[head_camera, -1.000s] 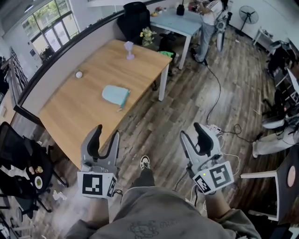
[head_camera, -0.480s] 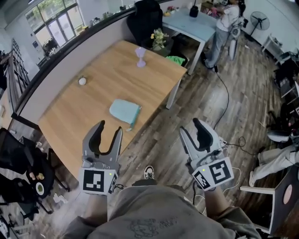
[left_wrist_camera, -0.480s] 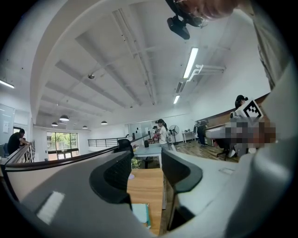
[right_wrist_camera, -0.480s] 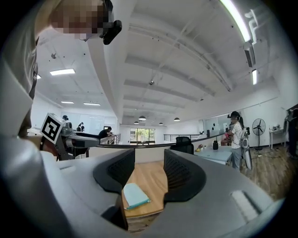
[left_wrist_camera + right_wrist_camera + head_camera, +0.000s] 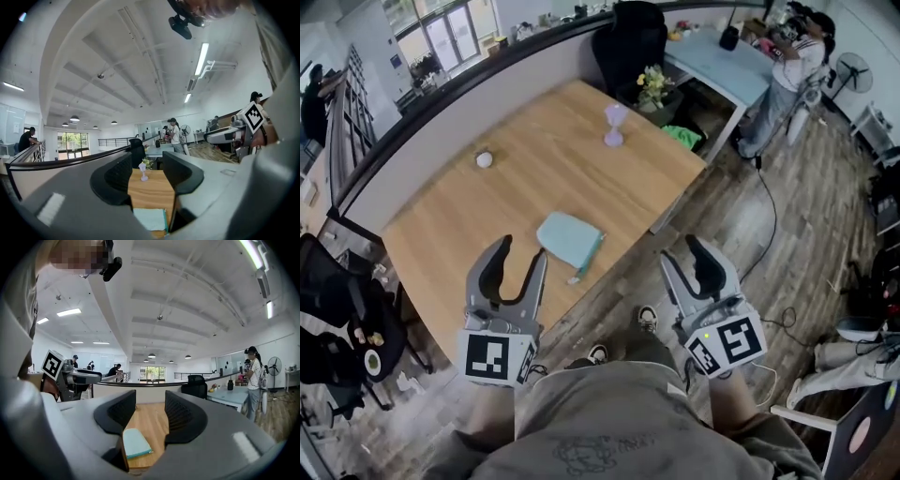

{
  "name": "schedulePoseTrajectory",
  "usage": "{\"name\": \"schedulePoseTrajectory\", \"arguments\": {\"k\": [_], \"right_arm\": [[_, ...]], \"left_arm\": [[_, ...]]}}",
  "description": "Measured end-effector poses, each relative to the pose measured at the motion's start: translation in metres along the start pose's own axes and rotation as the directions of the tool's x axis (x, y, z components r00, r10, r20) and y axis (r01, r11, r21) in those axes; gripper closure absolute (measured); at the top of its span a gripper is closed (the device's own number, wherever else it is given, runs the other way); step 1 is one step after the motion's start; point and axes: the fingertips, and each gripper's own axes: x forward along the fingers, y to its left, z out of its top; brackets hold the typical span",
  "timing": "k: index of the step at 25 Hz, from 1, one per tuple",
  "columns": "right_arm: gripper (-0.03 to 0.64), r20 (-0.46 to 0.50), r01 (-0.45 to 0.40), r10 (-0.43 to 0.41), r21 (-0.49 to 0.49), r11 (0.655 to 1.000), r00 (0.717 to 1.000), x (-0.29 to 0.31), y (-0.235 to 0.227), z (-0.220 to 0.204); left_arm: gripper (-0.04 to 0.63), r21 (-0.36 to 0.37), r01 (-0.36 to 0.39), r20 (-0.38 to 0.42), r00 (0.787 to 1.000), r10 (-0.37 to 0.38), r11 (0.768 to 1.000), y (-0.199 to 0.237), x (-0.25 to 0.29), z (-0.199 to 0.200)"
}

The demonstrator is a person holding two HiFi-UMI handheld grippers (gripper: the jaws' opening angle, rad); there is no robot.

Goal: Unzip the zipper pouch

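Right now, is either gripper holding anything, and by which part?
Nothing is held. The left gripper and right gripper are both open and empty; the pouch lies on the table, apart from both.

We see a light wooden table (image 5: 469, 225). A small lilac goblet-shaped object (image 5: 616, 125) stands upright near its far corner. A small white ball (image 5: 484, 159) lies by the far-left edge, well apart from it. Past the table we note a black office chair (image 5: 637, 42), a pot of yellow flowers (image 5: 654, 86) and a bright green cloth (image 5: 680, 137). Beyond is a pale blue desk (image 5: 717, 61) with a person (image 5: 787, 75) standing at it and a pedestal fan (image 5: 855, 70) nearby. The dark wood-plank floor (image 5: 769, 234) lies to the right.
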Motion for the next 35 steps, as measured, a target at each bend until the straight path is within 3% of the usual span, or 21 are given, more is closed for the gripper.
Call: {"name": "schedulePoseTrajectory", "arguments": {"k": [9,15,25,31,35], "right_arm": [[0.439,-0.022,-0.179,0.179,-0.013,0.984,0.984,0.092,-0.05,-0.009],[0.439,-0.063,-0.358,0.356,-0.008,0.934,0.932,0.166,-0.095,-0.006],[0.439,-0.093,-0.637,0.633,-0.023,0.771,0.769,0.257,-0.132,-0.008],[0.439,-0.107,-0.743,0.738,-0.02,0.668,0.666,0.278,-0.123,-0.019],[0.439,-0.113,-0.784,0.778,-0.014,0.62,0.618,0.287,-0.109,-0.027]], "left_arm": [[0.391,0.006,-0.153,-0.036,0.988,0.153,0.988,0.029,0.063,-0.009],[0.391,0.004,-0.317,-0.095,0.944,0.316,0.948,0.048,0.114,-0.007],[0.391,0.02,-0.589,-0.181,0.793,0.582,0.808,0.05,0.149,-0.011],[0.391,0.037,-0.686,-0.211,0.706,0.676,0.727,0.044,0.144,-0.015],[0.391,0.053,-0.721,-0.234,0.664,0.71,0.691,0.042,0.134,-0.022]]}}
